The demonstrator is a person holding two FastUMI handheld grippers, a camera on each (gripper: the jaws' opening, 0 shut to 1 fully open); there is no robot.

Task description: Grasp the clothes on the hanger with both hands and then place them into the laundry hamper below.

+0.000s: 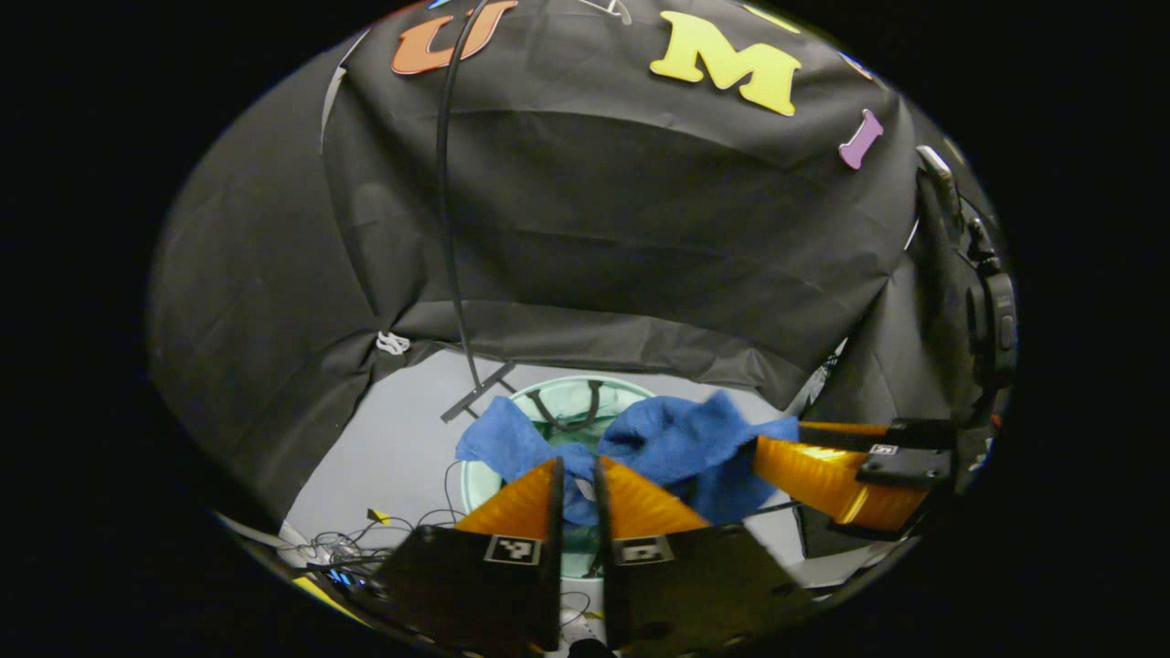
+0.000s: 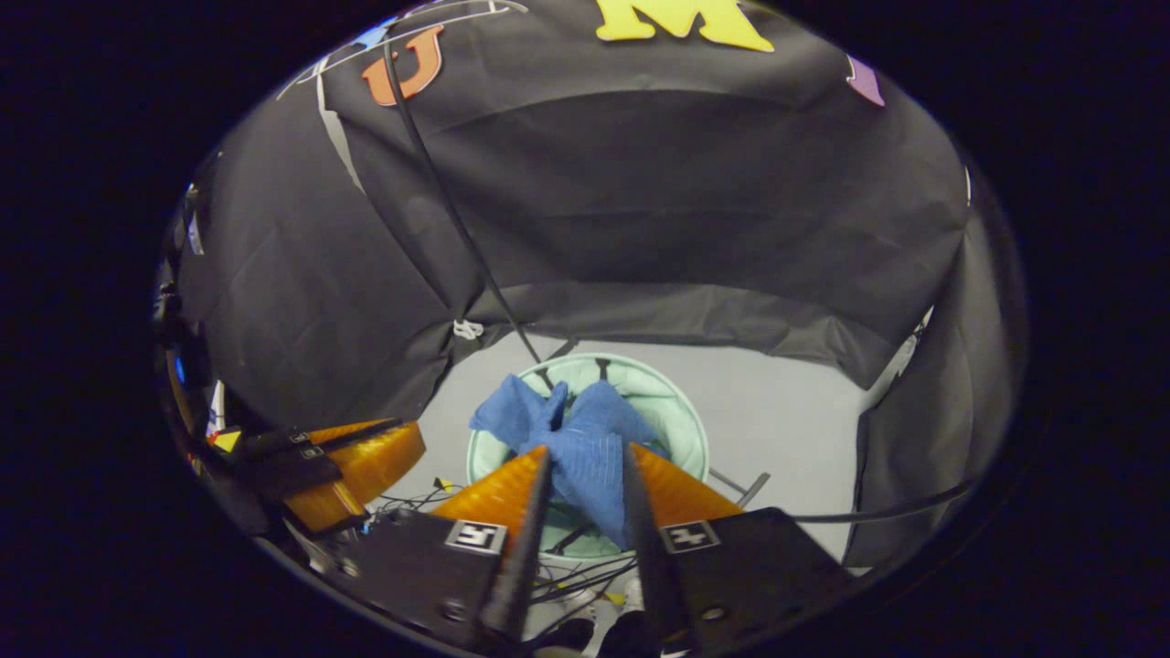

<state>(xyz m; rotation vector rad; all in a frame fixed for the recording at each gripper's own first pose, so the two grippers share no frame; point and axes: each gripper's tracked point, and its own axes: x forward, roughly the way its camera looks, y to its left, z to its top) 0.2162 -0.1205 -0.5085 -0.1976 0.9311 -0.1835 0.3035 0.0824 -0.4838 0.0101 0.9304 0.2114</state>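
- Left gripper view: the left gripper (image 1: pixel 577 475) is pinching one end of a soft blue knitted garment (image 1: pixel 681 443), its fingers drawn narrow on the cloth, directly above the round pale-green mesh laundry hamper (image 1: pixel 567 402) standing on the grey floor (image 1: pixel 402 439).
- The right gripper (image 1: pixel 777 461) is reaching in from the side and holding the garment's other end.
- Right gripper view: the right gripper (image 2: pixel 585 471) is clamping a ribbed fold of the blue garment (image 2: pixel 585 439), its fingers parted only by the fabric, with the hamper (image 2: pixel 676 402) beneath.
- Slung between the two grippers, the garment is sagging and bunching over the hamper's mouth, clear of any hanger.
- Letting go unevenly could be the risk: one end might drape over the hamper's rim and slide to the floor.
- A thin black stand pole (image 1: pixel 448 228) and loose cables (image 1: pixel 366 539) are sitting close by, and trailing cloth could snag on them.
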